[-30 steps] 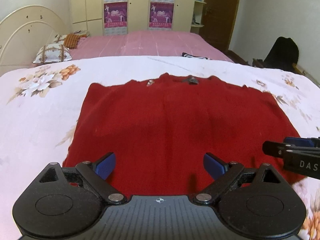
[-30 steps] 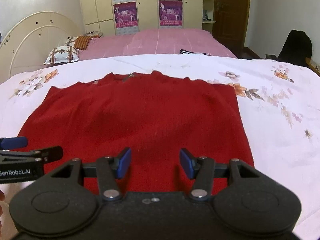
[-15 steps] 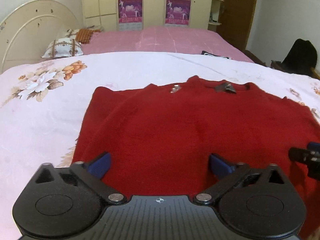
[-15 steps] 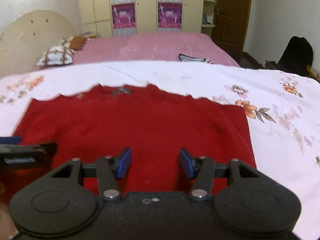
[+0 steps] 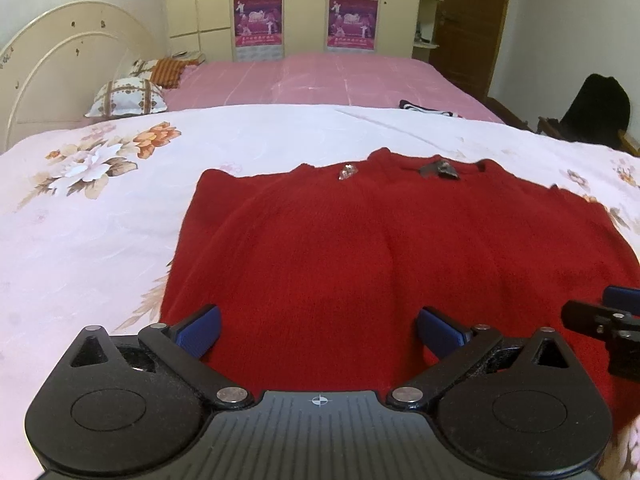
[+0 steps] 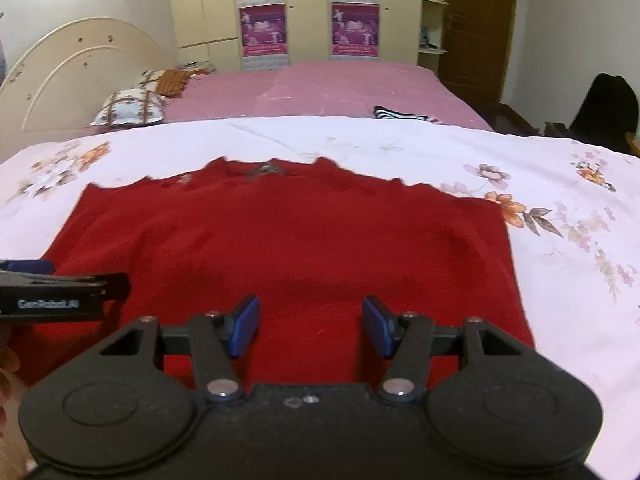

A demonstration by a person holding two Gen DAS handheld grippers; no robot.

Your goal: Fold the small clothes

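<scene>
Red sweater (image 5: 380,256) lies flat on the flowery bed sheet (image 5: 100,216), with the left claw (image 5: 318,330) and right claw (image 6: 310,326) both open and empty above its near edge, so a grab of only one layer could make the fold crooked.

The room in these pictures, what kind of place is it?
Most likely a home bedroom: a bed under a floral quilt, pillows against a cream headboard, and a wardrobe with posters behind. A red sweater lies spread on the quilt.
</scene>
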